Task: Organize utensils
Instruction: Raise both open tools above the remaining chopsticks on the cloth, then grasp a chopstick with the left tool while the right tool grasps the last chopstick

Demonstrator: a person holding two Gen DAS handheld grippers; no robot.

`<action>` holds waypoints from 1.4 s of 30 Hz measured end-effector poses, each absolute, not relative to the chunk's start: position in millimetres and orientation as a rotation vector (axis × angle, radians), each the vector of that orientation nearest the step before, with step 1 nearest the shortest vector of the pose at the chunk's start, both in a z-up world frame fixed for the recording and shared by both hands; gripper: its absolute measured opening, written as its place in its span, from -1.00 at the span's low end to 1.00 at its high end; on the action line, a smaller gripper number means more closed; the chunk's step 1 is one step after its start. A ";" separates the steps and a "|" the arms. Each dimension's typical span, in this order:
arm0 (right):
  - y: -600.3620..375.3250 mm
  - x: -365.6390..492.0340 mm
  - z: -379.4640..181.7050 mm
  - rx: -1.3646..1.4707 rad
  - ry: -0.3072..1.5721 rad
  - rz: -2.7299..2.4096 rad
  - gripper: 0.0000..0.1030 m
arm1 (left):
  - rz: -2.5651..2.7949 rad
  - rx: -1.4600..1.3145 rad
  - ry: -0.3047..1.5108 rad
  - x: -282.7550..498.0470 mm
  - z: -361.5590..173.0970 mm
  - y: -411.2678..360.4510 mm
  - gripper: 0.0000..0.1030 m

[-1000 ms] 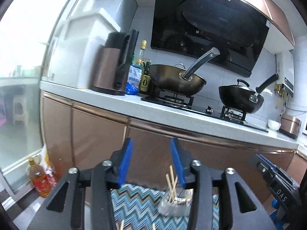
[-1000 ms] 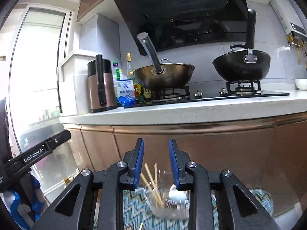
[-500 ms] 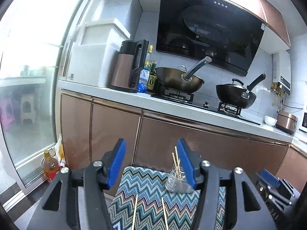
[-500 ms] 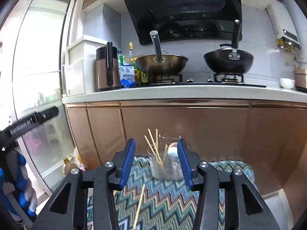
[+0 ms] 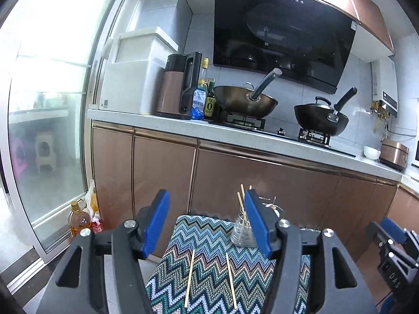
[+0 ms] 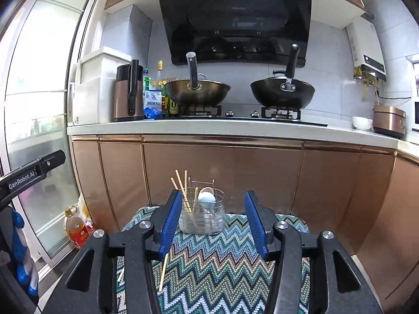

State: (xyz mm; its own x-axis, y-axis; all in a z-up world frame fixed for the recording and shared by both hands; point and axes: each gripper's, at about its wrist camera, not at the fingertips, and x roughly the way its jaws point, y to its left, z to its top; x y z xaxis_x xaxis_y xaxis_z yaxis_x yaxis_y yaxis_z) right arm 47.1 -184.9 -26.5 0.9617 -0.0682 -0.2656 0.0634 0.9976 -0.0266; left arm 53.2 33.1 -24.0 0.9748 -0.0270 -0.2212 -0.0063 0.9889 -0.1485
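Both grippers have drawn back — left gripper and right gripper fingers spread wider.

Zigzag cloth: knitted, coarse, matt. 2 loose chopsticks: pale bare wood, matt. Utensil holder: thin shiny wire, metal look. Spoon inside: smooth, glossy white. Gripper pads: blue, finely ribbed; arms matt black plastic. Cabinet doors: copper-toned, satin sheen. Range hood: glossy black.
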 end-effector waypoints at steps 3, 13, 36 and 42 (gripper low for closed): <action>-185.2 48.9 -25.8 -0.024 0.272 -0.072 -0.05 | -0.014 -0.138 0.236 56.5 -27.2 30.3 0.11; -175.9 86.2 -52.4 -0.058 0.377 -0.062 -0.05 | -0.025 -0.133 0.343 93.7 -59.5 36.5 0.11; -131.5 268.3 -194.1 0.065 0.984 0.285 -0.52 | -0.196 -0.153 1.028 278.0 -200.3 55.8 0.09; -104.6 309.0 -228.7 0.009 1.066 0.301 -0.61 | -0.224 -0.158 1.188 320.3 -238.8 51.8 -0.23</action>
